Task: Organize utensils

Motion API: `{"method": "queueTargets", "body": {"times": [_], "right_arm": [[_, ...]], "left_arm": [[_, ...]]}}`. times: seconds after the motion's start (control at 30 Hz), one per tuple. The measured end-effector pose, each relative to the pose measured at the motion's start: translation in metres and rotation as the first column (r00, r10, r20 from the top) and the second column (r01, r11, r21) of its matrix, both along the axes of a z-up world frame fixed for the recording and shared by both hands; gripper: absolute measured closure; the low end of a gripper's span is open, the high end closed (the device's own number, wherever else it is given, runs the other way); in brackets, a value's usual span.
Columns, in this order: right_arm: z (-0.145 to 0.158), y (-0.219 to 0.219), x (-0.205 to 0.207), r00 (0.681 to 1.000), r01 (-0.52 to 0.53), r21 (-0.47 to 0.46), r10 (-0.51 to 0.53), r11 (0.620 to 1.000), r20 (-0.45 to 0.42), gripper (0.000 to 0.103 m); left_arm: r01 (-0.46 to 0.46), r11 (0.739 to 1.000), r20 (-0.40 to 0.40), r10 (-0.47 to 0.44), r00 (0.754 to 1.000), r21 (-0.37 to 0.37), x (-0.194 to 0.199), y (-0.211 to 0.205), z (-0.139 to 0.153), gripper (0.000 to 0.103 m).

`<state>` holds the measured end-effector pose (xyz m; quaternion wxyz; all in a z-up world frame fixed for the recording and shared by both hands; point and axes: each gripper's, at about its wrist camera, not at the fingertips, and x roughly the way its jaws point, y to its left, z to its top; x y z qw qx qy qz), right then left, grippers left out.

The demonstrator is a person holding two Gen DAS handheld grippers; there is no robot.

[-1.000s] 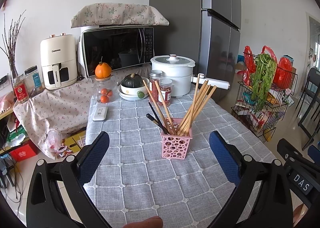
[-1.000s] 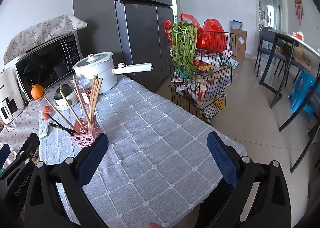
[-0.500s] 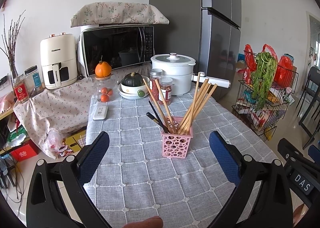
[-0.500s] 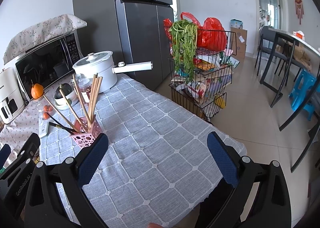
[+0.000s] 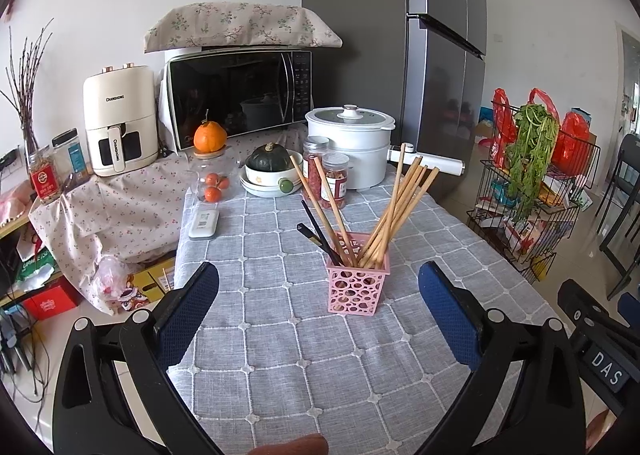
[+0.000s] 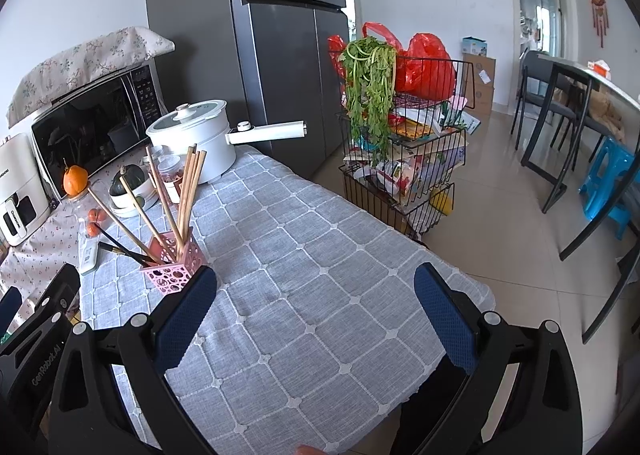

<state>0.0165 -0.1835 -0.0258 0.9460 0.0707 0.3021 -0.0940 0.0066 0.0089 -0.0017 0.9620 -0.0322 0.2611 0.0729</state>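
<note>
Pink perforated holder (image 5: 357, 289) stood upright mid-table on grey checked cloth (image 5: 280, 335), w/ wooden chopsticks (image 5: 400, 211) and black chopsticks (image 5: 318, 233) fanning out. We held left gripper (image 5: 319, 309) and right gripper (image 6: 315, 317) spread wide apart, both empty, near the holder.

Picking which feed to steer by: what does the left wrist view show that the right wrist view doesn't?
Only the left wrist view shows the twig vase and snack jars. Only the right wrist view shows the dining table and blue stool. Both show the pink holder with chopsticks, the white pot, and open, empty grippers: left gripper, right gripper.
</note>
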Motion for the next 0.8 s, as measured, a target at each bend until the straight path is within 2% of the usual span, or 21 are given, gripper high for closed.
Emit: {"method": "queueTargets", "body": {"times": [0.23, 0.6, 0.8], "right_arm": [[-0.003, -0.001, 0.001, 1.0, 0.0, 0.013, 0.0, 1.0, -0.012, 0.007], [-0.005, -0.003, 0.003, 1.0, 0.002, 0.022, -0.001, 1.0, -0.023, 0.007], [-0.005, -0.004, 0.003, 1.0, 0.002, 0.019, -0.002, 1.0, -0.019, 0.007]], "left_arm": [[0.011, 1.0, -0.005, -0.011, 1.0, 0.013, 0.006, 0.002, 0.003, 0.007], [0.036, 0.999, 0.019, -0.036, 0.999, 0.039, 0.004, -0.005, 0.009, 0.014], [0.036, 0.999, 0.015, -0.037, 0.999, 0.024, 0.006, -0.003, 0.011, 0.007]]}}
